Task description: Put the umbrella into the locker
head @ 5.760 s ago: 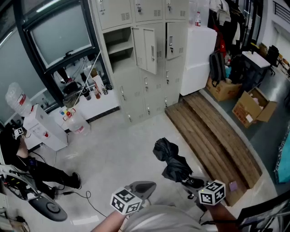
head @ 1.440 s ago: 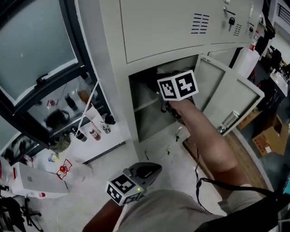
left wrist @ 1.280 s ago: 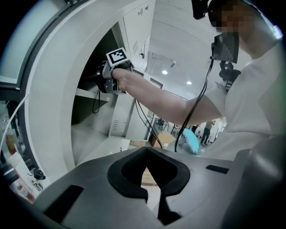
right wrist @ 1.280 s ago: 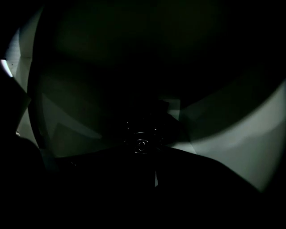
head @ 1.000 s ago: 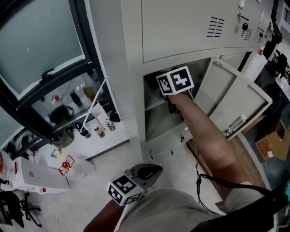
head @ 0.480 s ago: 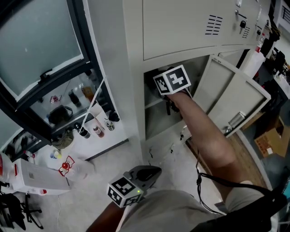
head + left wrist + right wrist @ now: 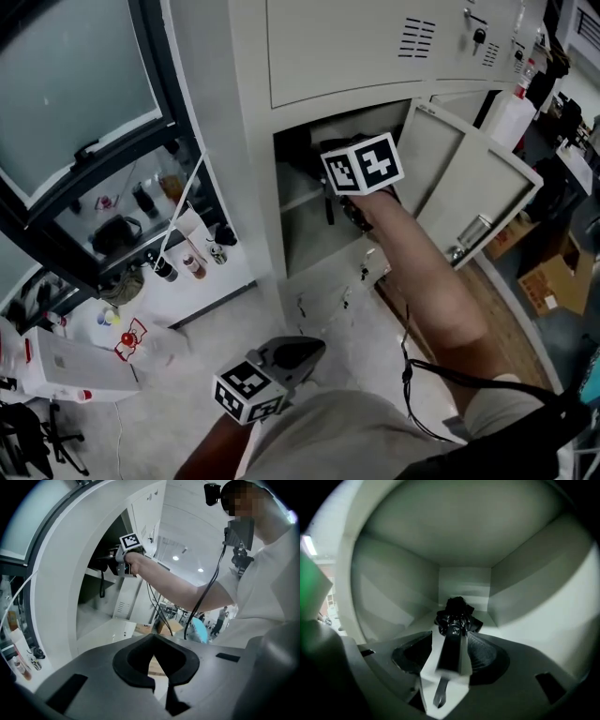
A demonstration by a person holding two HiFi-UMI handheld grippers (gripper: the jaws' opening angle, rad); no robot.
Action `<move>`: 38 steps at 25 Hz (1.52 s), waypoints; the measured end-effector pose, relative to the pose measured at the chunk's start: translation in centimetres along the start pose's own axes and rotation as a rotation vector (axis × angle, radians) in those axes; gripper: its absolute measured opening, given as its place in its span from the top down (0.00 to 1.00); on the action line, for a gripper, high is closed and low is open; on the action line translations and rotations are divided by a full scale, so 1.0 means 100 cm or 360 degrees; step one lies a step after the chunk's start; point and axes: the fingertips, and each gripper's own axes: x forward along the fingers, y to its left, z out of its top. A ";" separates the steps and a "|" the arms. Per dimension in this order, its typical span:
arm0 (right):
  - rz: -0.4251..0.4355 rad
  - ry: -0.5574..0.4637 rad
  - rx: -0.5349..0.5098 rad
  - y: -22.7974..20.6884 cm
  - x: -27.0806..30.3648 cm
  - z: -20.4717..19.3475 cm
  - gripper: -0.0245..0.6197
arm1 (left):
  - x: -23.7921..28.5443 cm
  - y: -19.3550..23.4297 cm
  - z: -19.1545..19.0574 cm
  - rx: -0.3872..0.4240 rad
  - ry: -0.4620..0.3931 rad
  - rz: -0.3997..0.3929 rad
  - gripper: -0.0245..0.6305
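Pale grey metal lockers fill the wall. One open compartment among them has its hinged grey door swung out to its right. Deep inside that compartment, close to its back wall, the black folded umbrella lies on the pale floor of the space. Its canopy is bunched at the far end and its straight black handle points out toward the opening. A thin strap trails from the end of the handle.

The right gripper reaches into the compartment's upper part, with its marker cube just at the opening. Its jaws have just been opening and now stand wide apart. The umbrella's handle lies loose between them, and the pads do not clamp it; pale surface shows along the handle's left side.

The left gripper hangs well below and in front of the compartment, close to the person's body, and is aimed up toward it. Its jaws are closed tip to tip with nothing between them.

Left of the compartment, past the lockers' side panel, small bottles stand on a white ledge beneath a dark-framed window.
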 end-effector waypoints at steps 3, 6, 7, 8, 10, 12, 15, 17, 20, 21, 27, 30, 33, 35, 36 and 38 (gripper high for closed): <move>0.0015 -0.0035 0.0007 0.003 -0.022 -0.007 0.63 | 0.008 -0.011 -0.002 0.0008 0.0010 -0.0007 0.95; 0.0039 -0.0067 -0.0004 0.012 -0.049 -0.017 0.63 | 0.017 -0.029 -0.004 0.0019 0.0016 -0.0018 0.95; 0.0048 -0.0077 -0.0015 0.016 -0.059 -0.020 0.63 | 0.021 -0.035 -0.005 0.0026 0.0017 -0.0020 0.95; 0.0058 -0.0087 -0.0025 0.019 -0.069 -0.024 0.63 | 0.024 -0.042 -0.005 0.0035 0.0020 -0.0021 0.95; 0.0078 -0.0103 -0.0026 0.027 -0.089 -0.034 0.63 | 0.031 -0.057 -0.008 0.0045 0.0029 -0.0022 0.95; 0.0099 -0.0109 -0.0020 0.035 -0.109 -0.048 0.64 | 0.037 -0.074 -0.010 0.0049 0.0034 -0.0023 0.95; 0.0129 -0.0091 -0.0020 0.046 -0.136 -0.073 0.68 | 0.048 -0.098 -0.012 0.0062 0.0037 -0.0016 0.95; 0.0144 -0.0081 -0.0007 0.051 -0.155 -0.091 0.71 | 0.054 -0.114 -0.015 0.0063 0.0033 -0.0005 0.95; 0.0175 -0.0071 0.0011 0.061 -0.185 -0.118 0.76 | 0.063 -0.138 -0.019 0.0064 0.0024 0.0021 0.95; 0.0188 -0.0068 0.0015 0.065 -0.195 -0.128 0.79 | 0.065 -0.146 -0.021 0.0066 0.0021 0.0029 0.95; 0.0252 -0.0034 0.0104 0.092 -0.255 -0.196 0.89 | 0.077 -0.188 -0.036 0.0056 0.0001 0.0090 0.95; 0.0283 -0.0025 0.0150 0.105 -0.289 -0.229 0.90 | 0.083 -0.210 -0.043 0.0048 0.0001 0.0125 0.95; 0.0331 -0.0005 0.0190 0.120 -0.321 -0.264 0.91 | 0.091 -0.234 -0.056 0.0045 0.0026 0.0154 0.95; 0.0348 0.0009 0.0210 0.126 -0.341 -0.284 0.91 | 0.097 -0.249 -0.062 0.0036 0.0026 0.0163 0.95; 0.0355 0.0015 0.0222 0.129 -0.350 -0.294 0.91 | 0.100 -0.256 -0.064 0.0032 0.0023 0.0163 0.95; 0.0360 0.0036 0.0233 0.135 -0.368 -0.312 0.91 | 0.106 -0.271 -0.069 0.0029 0.0027 0.0163 0.95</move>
